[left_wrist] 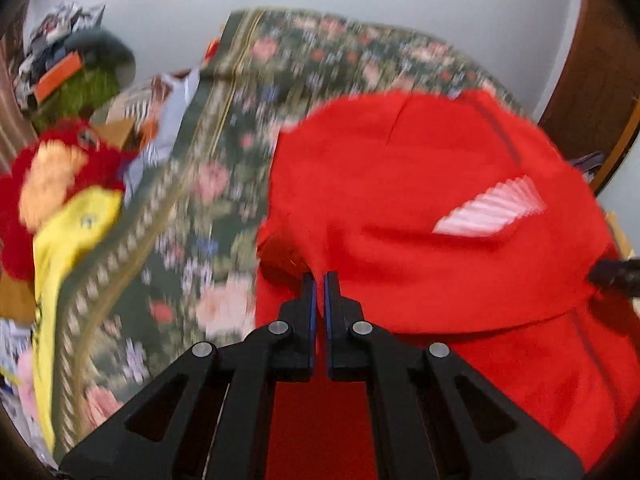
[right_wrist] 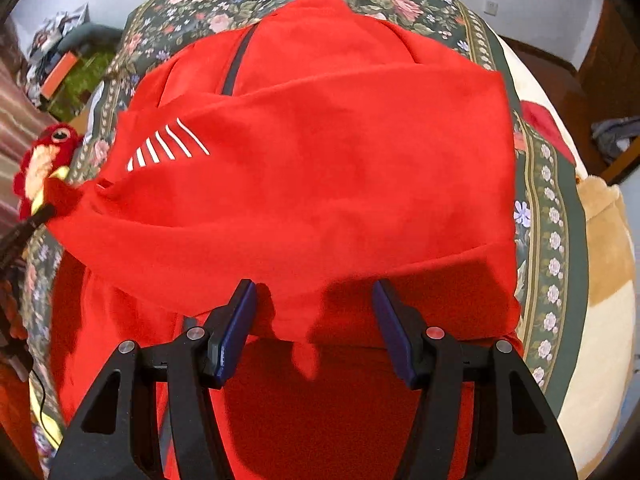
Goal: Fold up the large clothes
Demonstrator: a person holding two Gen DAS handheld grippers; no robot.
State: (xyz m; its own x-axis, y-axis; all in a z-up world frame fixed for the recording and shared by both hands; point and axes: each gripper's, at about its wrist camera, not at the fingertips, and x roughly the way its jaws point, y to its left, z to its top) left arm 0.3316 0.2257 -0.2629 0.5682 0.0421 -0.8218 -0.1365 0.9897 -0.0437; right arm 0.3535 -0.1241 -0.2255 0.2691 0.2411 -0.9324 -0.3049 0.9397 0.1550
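Note:
A large red garment [left_wrist: 420, 208] with a white striped logo [left_wrist: 492, 212] lies on a floral bedspread [left_wrist: 224, 184], one layer folded over another. My left gripper [left_wrist: 320, 280] is shut on the garment's left edge; in the right wrist view its tip [right_wrist: 42, 214] holds that corner lifted. My right gripper [right_wrist: 314, 292] is open, its jaws wide apart, just in front of the near folded edge of the red garment [right_wrist: 320, 184]. The logo [right_wrist: 168, 144] shows at the left there. Its tip also shows at the right of the left wrist view [left_wrist: 616, 276].
A red and yellow plush toy [left_wrist: 52, 196] lies at the bed's left edge, also in the right wrist view [right_wrist: 44, 160]. Cluttered items [left_wrist: 68, 60] sit by the wall. A tan and cream plush [right_wrist: 608, 248] lies to the right of the bedspread [right_wrist: 552, 216].

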